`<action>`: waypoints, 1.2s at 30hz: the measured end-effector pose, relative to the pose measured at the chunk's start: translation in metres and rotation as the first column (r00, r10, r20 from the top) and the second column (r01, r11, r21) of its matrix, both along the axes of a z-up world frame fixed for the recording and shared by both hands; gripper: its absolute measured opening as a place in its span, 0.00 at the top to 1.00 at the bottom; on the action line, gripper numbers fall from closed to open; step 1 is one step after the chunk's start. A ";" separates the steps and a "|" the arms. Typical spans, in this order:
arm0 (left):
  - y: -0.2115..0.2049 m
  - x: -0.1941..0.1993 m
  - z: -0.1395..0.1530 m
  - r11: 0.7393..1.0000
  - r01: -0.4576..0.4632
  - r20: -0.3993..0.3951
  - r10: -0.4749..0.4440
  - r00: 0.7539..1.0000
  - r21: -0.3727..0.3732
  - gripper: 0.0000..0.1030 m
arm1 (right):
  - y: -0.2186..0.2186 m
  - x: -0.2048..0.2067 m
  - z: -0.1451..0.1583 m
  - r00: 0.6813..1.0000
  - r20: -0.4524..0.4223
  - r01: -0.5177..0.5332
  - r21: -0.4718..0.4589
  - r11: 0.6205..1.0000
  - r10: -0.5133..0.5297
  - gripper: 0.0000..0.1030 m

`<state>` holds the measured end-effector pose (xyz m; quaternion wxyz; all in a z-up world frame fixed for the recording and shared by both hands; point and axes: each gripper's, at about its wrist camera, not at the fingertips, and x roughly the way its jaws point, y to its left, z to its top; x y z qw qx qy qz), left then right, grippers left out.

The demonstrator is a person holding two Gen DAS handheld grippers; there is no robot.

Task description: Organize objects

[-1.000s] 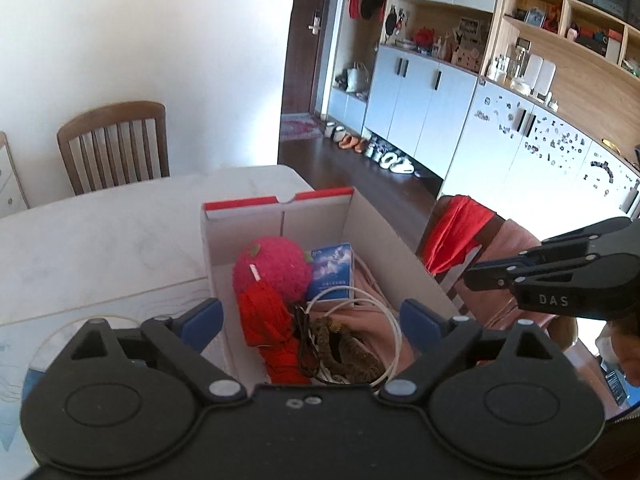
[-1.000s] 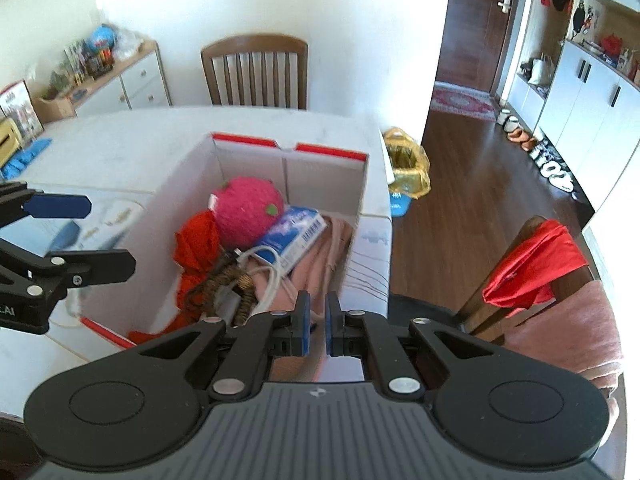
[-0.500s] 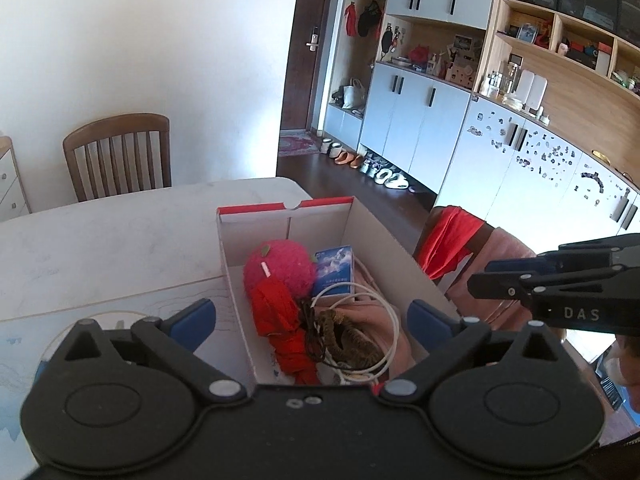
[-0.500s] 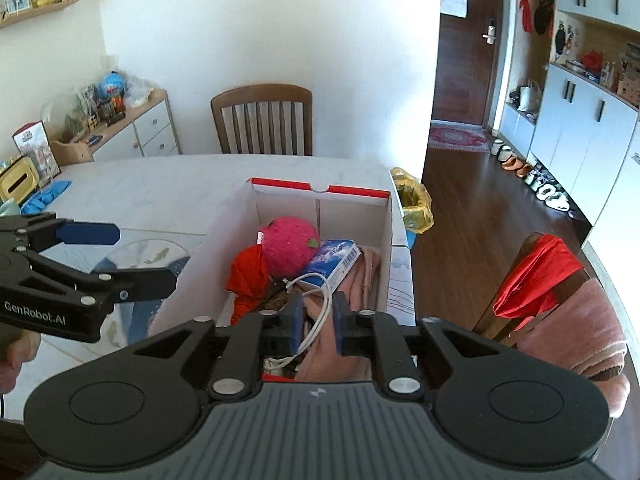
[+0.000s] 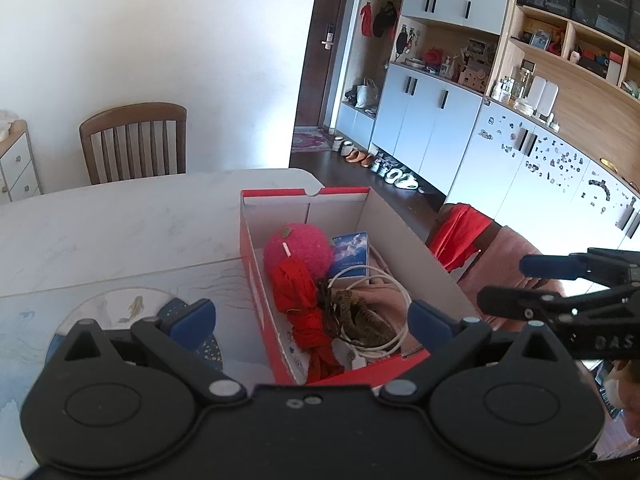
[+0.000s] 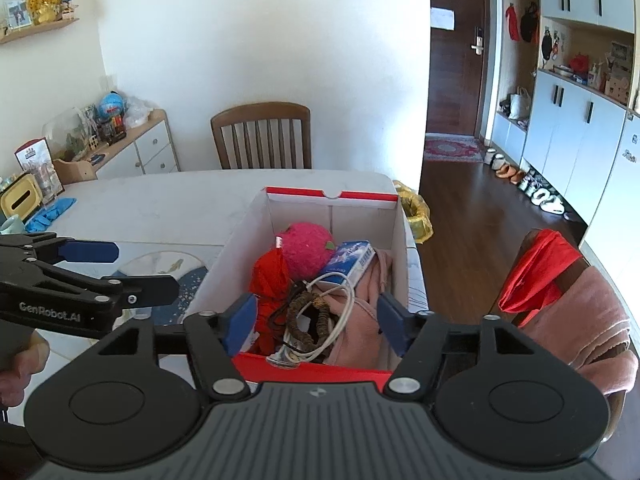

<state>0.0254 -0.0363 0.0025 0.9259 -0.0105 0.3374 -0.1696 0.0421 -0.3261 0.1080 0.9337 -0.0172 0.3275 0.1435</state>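
A red-and-white cardboard box [image 5: 416,252] [image 6: 240,248] stands on the marble table. Inside lie a pink fuzzy ball [image 5: 298,246] [image 6: 306,242], a red cloth [image 5: 298,296] [image 6: 270,280], a blue-white packet [image 5: 350,250] [image 6: 352,260], a coiled white cable [image 5: 384,280] [image 6: 340,300], a braided brown cord [image 5: 356,316] [image 6: 304,312] and a pink cloth [image 6: 364,320]. My left gripper [image 5: 312,318] is wide open above the box's near end, empty. My right gripper [image 6: 316,318] hovers over the box's near edge, its jaws opening, nothing gripped between them.
A wooden chair [image 5: 134,140] [image 6: 262,134] stands behind the table. Right of the box, a chair draped with red and pink cloths [image 6: 560,292] [image 5: 476,240]. A round fish-pattern mat [image 5: 132,312] lies left of the box. A sideboard [image 6: 132,148] with clutter lines the left wall.
My right gripper went from shut to open and drew back from the box. The left gripper also pulled back, so the box looks smaller in both views.
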 end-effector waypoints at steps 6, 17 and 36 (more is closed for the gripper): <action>0.002 -0.008 -0.002 1.000 0.002 -0.004 -0.002 1.000 0.002 0.01 | 0.006 -0.013 0.001 0.999 0.038 0.017 0.004 1.000 -0.017 0.12; 0.002 -0.017 -0.003 1.000 0.013 0.001 -0.013 1.000 0.003 0.01 | 0.010 -0.027 -0.005 0.998 0.037 0.042 0.025 0.999 -0.043 0.03; 0.004 -0.014 0.002 0.999 0.045 0.020 -0.045 0.999 -0.003 0.01 | 0.008 -0.026 -0.007 0.997 0.015 0.081 0.029 0.996 -0.081 0.03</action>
